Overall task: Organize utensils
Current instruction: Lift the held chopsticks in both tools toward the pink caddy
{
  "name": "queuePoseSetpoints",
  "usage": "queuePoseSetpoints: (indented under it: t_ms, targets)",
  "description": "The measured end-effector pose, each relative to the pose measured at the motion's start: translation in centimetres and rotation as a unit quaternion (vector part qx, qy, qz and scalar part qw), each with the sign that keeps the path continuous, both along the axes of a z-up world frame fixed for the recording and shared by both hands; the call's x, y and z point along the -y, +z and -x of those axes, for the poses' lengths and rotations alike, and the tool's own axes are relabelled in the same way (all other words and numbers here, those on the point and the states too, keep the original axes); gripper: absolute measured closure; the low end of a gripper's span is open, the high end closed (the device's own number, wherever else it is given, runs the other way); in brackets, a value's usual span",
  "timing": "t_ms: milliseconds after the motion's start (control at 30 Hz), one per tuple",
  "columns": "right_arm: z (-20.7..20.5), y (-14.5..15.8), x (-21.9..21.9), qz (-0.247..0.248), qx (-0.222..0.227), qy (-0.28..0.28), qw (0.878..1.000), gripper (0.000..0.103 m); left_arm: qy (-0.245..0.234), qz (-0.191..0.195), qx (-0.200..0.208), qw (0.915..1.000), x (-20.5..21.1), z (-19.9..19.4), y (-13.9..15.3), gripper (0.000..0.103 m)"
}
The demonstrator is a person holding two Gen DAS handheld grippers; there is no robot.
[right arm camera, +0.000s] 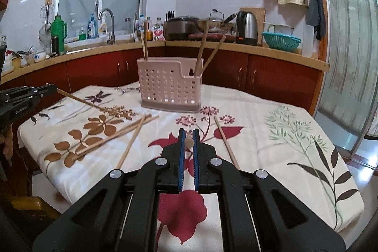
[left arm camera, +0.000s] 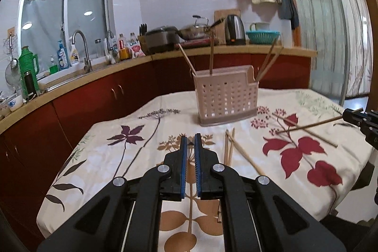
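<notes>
We see left gripper (left arm camera: 191,142) jaws pinching thin wooden chopstick (right arm camera: 80,99), seen end-on between blue pads. Right gripper (right arm camera: 188,136) jaws likewise clamped on second wooden chopstick (left arm camera: 311,126), its stub showing between pads. Pink perforated plastic utensil holder (left arm camera: 226,98) stands on floral-cloth table (left arm camera: 113,157) ahead of both jaws, several chopsticks upright inside. Loose chopsticks (left arm camera: 230,148) lie on cloth just right of left jaws, left of right jaws.

Both wrist views toward utensil holder (left arm camera: 226,96)
</notes>
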State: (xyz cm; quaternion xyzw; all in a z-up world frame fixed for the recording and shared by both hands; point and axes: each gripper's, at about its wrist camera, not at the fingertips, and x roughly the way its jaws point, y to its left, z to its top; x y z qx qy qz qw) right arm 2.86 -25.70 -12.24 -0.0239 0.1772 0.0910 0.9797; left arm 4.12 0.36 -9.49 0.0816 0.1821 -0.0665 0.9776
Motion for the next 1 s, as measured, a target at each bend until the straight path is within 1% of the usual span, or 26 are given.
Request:
queuePoseSetpoints:
  t_ms: [233,400,500,733,867,1000]
  targets:
    - [0.7,1.8,0.1,-0.008,0.019,0.002,1.0,0.097,0.0,0.022,0.023,0.9995,-0.7,1.2,2.1,0.096]
    - [1.0,3.0,0.0,-0.013,0.029,0.005,1.0,0.097,-0.001,0.045,0.034,0.9984,-1.3,1.8,3.5,0.096]
    - [1.2,3.5,-0.1,-0.013,0.034,0.005,0.999,0.097,-0.001,0.049,0.041,0.9979,-1.4,2.0,4.0,0.096]
    - [0.6,3.9,0.1,-0.022,0.028,0.002,0.999,0.097,-0.003,0.056,0.039,0.9976,-1.3,1.5,4.1,0.096]
    - [-0.5,4.1,0.3,-0.029,0.019,0.002,0.999,0.097,-0.003,0.059,0.04,0.9975,-1.4,1.3,4.1,0.096]
    - [-1.5,4.4,0.1,-0.025,0.017,0.003,1.0,0.097,-0.003,0.066,0.04,0.997,-1.6,0.6,4.4,0.096]
